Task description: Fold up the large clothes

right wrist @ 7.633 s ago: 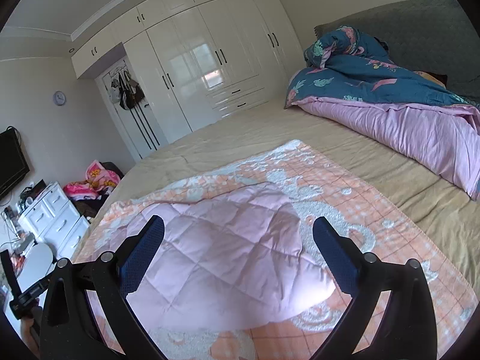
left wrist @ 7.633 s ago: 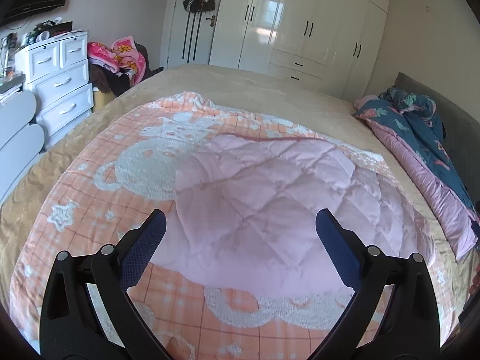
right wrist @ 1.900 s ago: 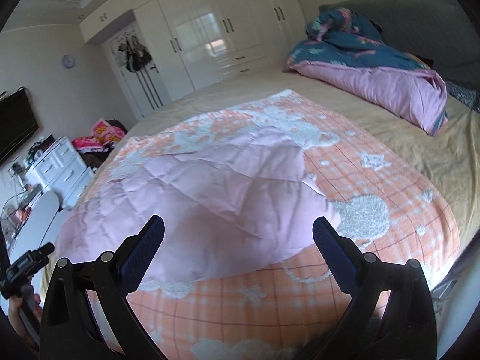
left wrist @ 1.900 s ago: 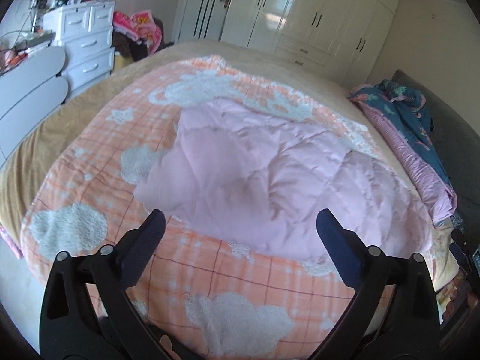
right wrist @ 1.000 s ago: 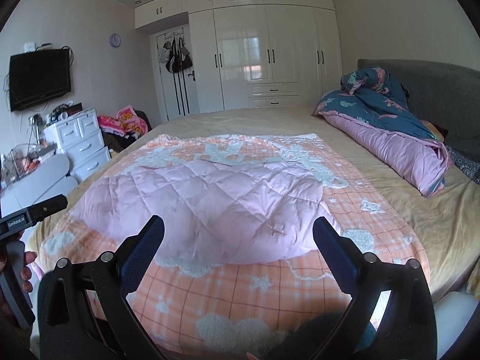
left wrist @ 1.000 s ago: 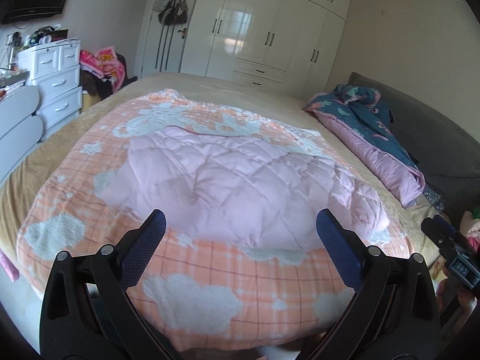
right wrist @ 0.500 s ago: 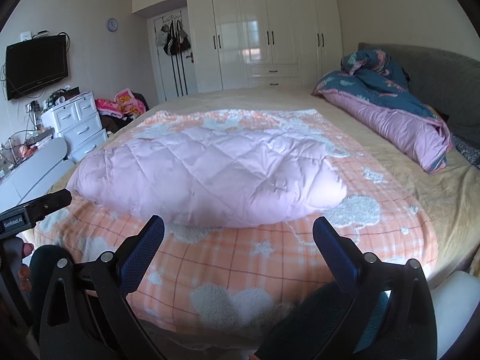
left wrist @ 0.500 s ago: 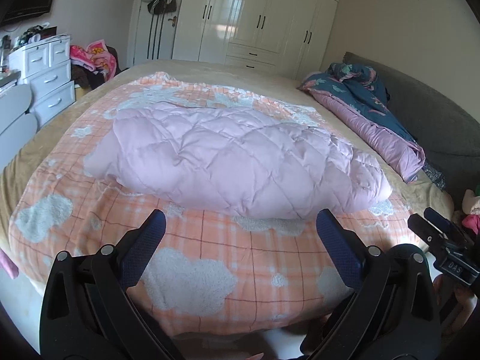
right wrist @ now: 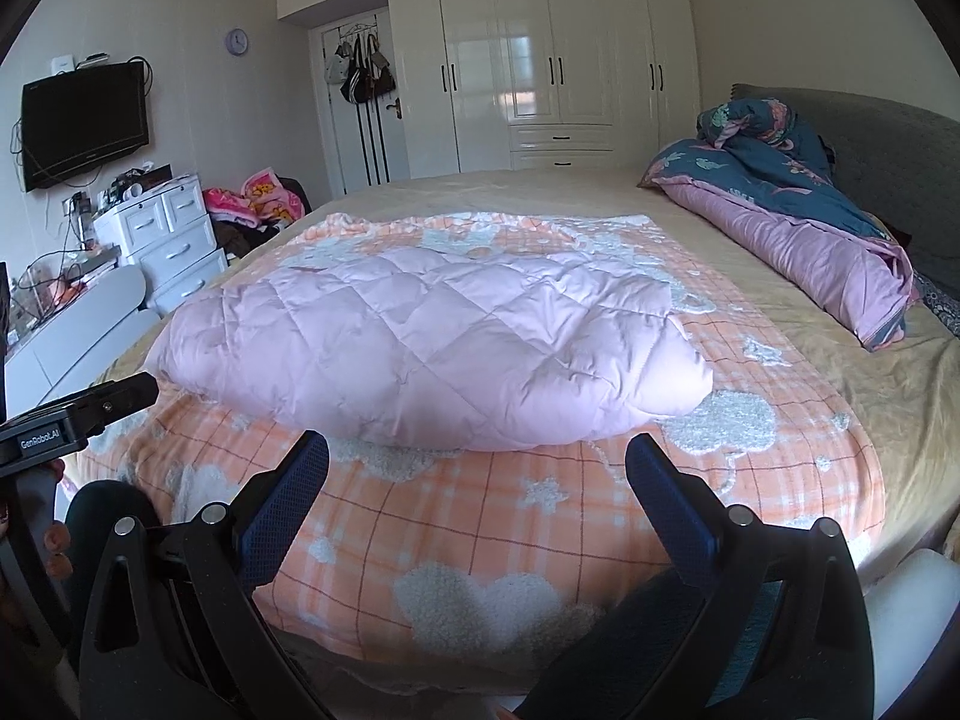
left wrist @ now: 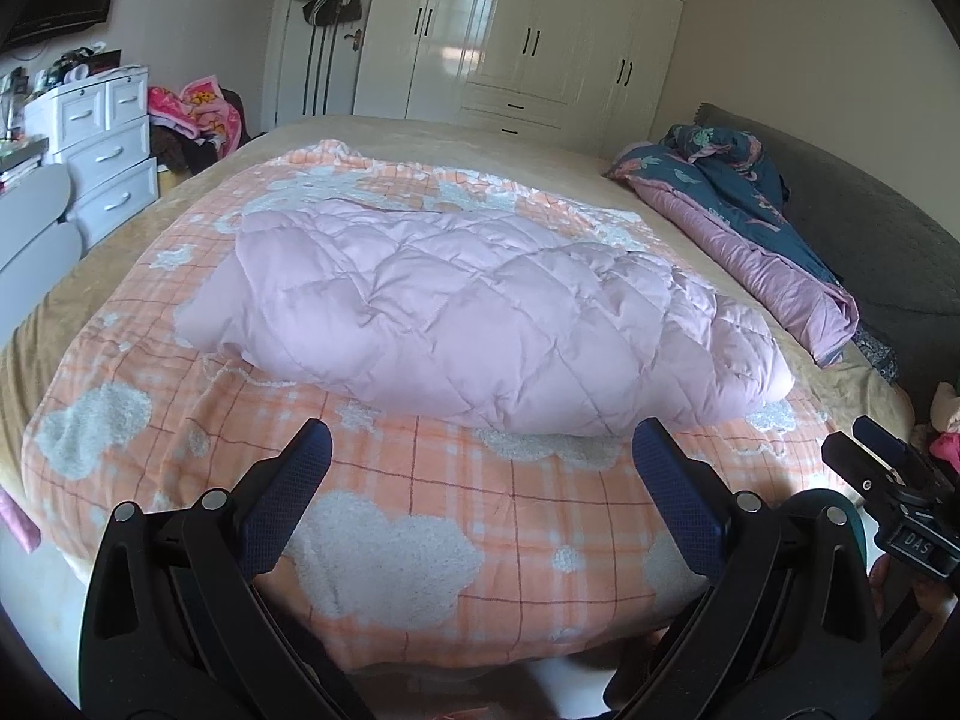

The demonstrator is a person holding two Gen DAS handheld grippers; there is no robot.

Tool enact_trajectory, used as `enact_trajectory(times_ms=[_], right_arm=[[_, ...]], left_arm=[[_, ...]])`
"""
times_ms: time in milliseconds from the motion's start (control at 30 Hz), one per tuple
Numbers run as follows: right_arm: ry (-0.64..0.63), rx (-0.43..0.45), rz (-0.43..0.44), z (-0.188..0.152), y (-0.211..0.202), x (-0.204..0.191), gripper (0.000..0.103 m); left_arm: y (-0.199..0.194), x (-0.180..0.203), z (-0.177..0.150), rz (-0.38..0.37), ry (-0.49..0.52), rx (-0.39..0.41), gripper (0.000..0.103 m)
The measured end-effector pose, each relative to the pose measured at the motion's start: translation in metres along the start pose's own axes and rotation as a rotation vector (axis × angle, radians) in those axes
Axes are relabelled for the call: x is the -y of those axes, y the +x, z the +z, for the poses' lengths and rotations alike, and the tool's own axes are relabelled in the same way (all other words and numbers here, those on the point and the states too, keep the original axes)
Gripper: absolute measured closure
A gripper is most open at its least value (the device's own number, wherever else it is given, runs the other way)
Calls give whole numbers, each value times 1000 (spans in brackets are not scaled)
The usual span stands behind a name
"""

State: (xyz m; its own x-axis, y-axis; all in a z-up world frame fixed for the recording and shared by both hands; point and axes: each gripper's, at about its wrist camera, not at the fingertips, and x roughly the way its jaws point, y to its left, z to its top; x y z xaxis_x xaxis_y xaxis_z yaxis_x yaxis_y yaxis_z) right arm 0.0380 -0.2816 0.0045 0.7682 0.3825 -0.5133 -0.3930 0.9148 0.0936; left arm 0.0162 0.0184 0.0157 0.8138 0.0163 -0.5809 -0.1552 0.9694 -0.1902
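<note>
Left gripper (left wrist: 477, 474), right gripper (right wrist: 477, 480): jaws spread wide, empty, short of the bed's near edge. Pink quilted garment (left wrist: 480, 312): bundled atop orange plaid blanket (left wrist: 420, 510), mid-bed (right wrist: 900, 384).

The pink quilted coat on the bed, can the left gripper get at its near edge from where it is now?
Probably yes. The left gripper is open and empty, and only bare orange blanket lies between it and the pink quilted coat.
</note>
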Motion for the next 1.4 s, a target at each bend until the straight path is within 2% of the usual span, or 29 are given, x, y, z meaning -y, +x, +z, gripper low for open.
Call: enact_trajectory(times_ms=[1400], right_arm=[[1, 19, -15, 5, -9, -1, 4]], left_arm=[[-6, 0, -2, 35, 21, -12, 9]])
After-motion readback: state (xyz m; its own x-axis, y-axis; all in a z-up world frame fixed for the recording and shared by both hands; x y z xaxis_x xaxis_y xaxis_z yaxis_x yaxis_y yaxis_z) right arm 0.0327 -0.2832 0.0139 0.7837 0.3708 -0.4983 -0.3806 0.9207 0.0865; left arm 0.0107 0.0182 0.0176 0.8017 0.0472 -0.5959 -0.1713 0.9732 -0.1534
